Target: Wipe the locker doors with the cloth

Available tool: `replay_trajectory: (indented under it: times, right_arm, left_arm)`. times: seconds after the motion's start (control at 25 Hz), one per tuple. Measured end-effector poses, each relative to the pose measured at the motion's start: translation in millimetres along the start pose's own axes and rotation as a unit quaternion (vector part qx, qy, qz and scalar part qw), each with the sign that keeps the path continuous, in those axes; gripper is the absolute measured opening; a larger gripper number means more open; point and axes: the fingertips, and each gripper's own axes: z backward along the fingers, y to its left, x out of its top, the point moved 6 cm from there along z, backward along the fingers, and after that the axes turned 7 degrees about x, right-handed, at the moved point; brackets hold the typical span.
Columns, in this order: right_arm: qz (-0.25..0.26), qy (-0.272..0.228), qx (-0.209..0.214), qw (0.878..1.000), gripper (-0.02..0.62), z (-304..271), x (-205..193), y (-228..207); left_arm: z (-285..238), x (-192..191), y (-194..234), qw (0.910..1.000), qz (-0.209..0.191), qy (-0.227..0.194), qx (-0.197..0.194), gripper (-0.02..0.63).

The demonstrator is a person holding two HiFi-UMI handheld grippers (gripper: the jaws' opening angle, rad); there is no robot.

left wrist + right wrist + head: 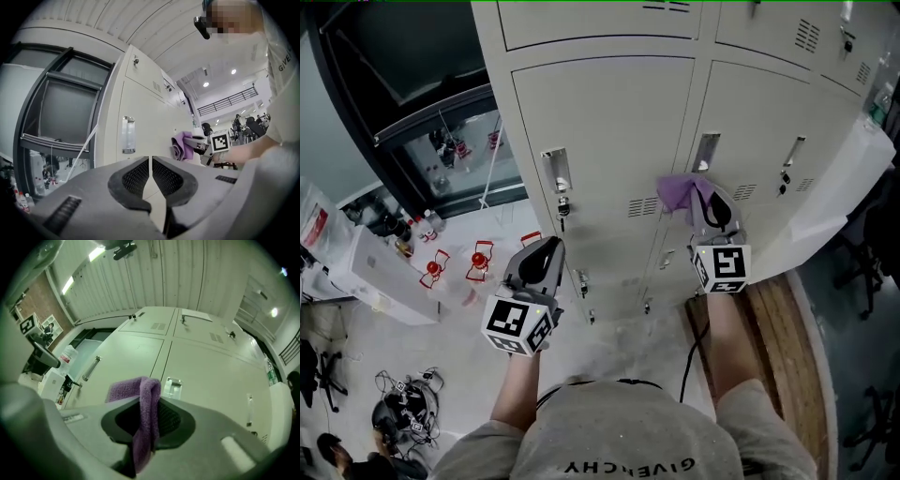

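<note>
Holding cloth (pixel 126 391) clenched in right gripper (pixel 149 418), right up by locker door (pixel 609 131), can't tell if touching. Left gripper (pixel 151 174) pinched together, empty. I'm worrying: bunched cloth snagging on handle (pixel 705 150), slipping out of jaws.

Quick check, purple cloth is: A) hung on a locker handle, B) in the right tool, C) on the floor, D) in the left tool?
B: the right tool is clamped on the purple cloth, while the left tool is closed on nothing.
</note>
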Motion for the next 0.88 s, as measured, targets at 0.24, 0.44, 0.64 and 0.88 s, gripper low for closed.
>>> replay_trajectory:
  times: [0.24, 0.44, 0.64, 0.88]
  right_arm:
    - [0.006, -0.021, -0.002, 1.0, 0.057, 19, 32, -35]
    - [0.012, -0.028, 0.007, 1.0, 0.057, 25, 51, -58]
    - [0.006, -0.054, 0.008, 0.999, 0.057, 13, 74, -86]
    - [0.011, -0.095, 0.003, 0.995, 0.057, -18, 104, -116]
  left_arm:
    - [-15, 3, -42, 0.9998, 0.007, -0.015, -0.014, 0.018]
    - [-33, 1, -78, 0.9985, 0.008, -0.005, -0.053, 0.018]
    - [-52, 9, -106, 0.9955, 0.008, -0.006, -0.094, 0.018]
    - [-74, 16, -125, 0.9931, 0.012, -0.021, -0.115, 0.018]
